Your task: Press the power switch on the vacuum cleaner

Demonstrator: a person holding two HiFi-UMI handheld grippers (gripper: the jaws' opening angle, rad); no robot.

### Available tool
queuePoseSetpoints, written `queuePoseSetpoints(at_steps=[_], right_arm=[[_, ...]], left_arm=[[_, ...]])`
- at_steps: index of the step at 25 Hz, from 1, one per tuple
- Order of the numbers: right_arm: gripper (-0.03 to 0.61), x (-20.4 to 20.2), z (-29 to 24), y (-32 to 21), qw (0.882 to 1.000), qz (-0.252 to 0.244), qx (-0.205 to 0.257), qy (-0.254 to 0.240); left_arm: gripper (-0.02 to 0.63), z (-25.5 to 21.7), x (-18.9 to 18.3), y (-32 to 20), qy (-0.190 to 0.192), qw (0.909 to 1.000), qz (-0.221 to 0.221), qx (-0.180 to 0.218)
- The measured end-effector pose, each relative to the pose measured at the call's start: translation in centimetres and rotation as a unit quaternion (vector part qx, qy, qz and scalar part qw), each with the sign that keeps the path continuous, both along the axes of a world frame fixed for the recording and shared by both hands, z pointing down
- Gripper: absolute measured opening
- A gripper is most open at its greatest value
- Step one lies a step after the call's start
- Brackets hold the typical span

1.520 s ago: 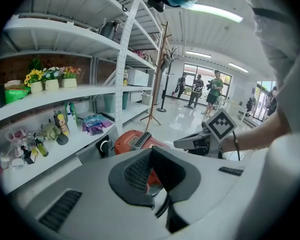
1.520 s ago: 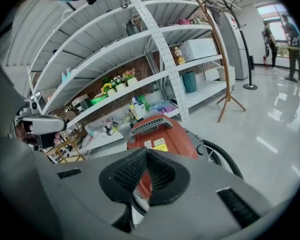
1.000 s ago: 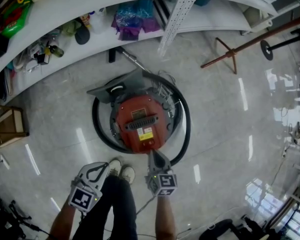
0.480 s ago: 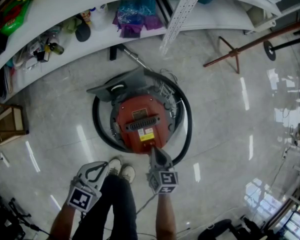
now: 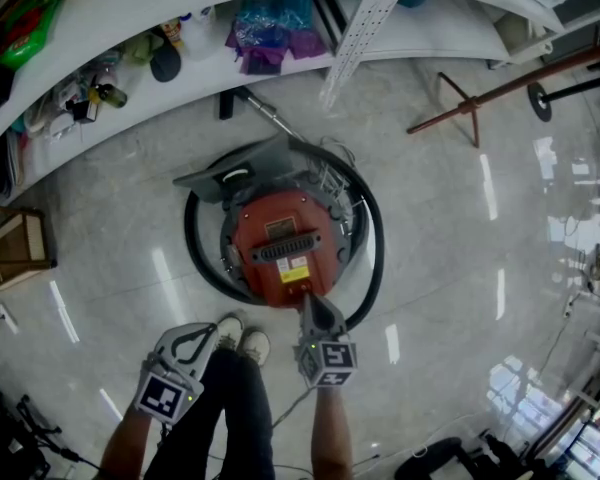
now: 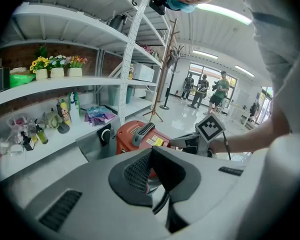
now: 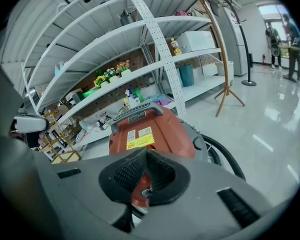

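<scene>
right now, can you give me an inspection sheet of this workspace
surface: glossy grey floor, light reflections
job's things: red vacuum cleaner standing on the floor
clutter: bottles and bags on white shelf
grippers: right gripper shut, tip at vacuum's near edge, contact unclear; left gripper shut, beside the person's leg
cables: black hose looped round vacuum; thin cord below right gripper
surroundings: wooden coat stand; people far off
</scene>
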State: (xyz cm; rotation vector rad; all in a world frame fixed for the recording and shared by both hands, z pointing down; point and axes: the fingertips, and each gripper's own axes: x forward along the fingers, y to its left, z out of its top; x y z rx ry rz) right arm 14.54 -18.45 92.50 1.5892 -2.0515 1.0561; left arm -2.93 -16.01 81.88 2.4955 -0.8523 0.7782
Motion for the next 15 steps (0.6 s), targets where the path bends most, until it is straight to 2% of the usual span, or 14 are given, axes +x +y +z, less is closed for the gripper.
queuePoseSetpoints(at_steps=[5, 8, 15], right_arm=[[0.013, 0.0, -0.2, -0.4, 1.000, -0.004, -0.001, 0.010], [0.014, 0.1, 0.0, -0.4, 1.000, 0.010, 0.000, 0.008], [0.012, -0.3, -0.7, -1.9, 0.999, 0.002, 0.021, 0.030]], left_arm=[[0.006, 0.3, -0.2, 0.0, 0.002, 1.0000, -0.002, -0.002], [0.006, 0.5, -0.3, 0.1, 0.001, 1.0000, -0.002, -0.006], [0.006, 0.5, -0.6, -0.1, 0.001, 1.0000, -0.001, -0.003]])
